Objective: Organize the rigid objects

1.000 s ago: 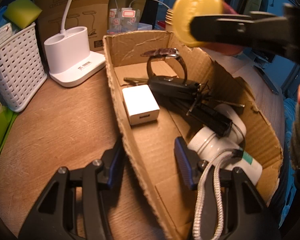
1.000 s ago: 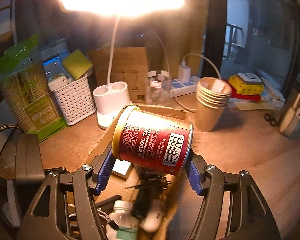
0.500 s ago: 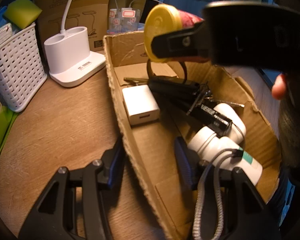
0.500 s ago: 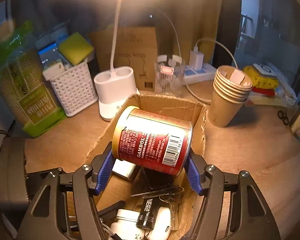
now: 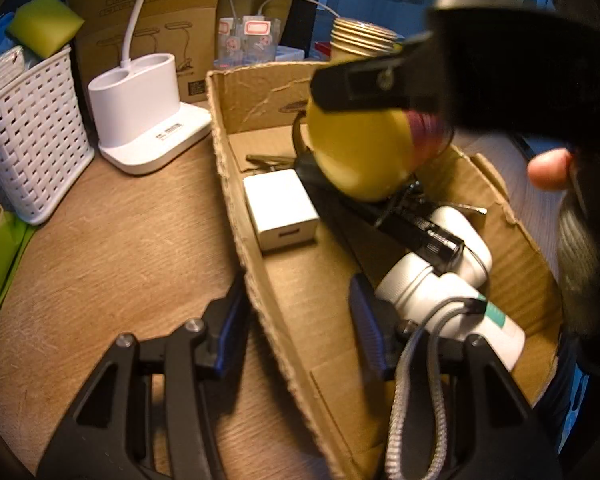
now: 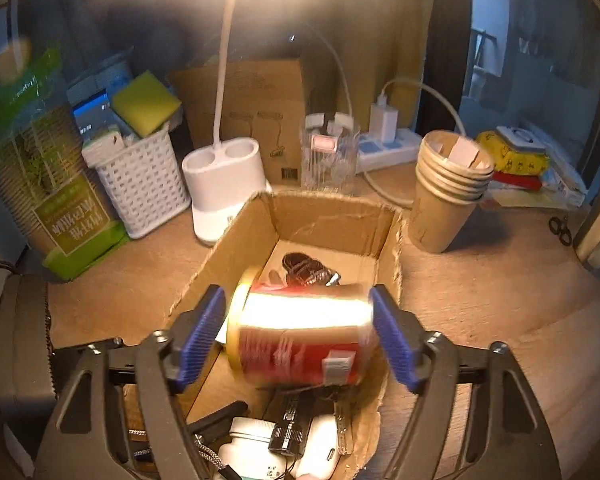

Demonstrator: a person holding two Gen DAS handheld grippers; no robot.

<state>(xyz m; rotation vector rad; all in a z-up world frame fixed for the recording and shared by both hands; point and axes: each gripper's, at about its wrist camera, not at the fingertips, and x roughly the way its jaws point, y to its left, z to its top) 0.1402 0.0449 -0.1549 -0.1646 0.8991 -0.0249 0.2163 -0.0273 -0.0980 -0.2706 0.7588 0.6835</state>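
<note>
Now, over the middle of the cardboard box (image 6: 332,220): the red can (image 6: 300,340) with a gold lid, lying on its side, blurred, low between the box walls and just above the things at the bottom. Right tongs (image 6: 300,336) above the near half of the box, spread a little wider than the can, with a thin gap visible at the left pad (image 6: 204,332); at the right pad, impossible to tell touching or apart. So, open and seemingly not gripping. Left tongs (image 5: 296,320) also open and holding nothing, set astride the left wall of the box, one finger outside over the table (image 5: 120,240), the other inside, the wall between them. Inside the box, near the left wall: a white charger (image 5: 280,208). At the near right corner of the box: a white bottle (image 5: 432,292), with a black flashlight (image 5: 424,236) across it. At the far end of the box: a dark wristwatch (image 6: 304,270). Just beyond the far left corner of the box: a white lamp base (image 5: 140,112), and farther left a white basket (image 5: 28,132). Beside the far right corner: stacked paper cups (image 6: 448,196).
</note>
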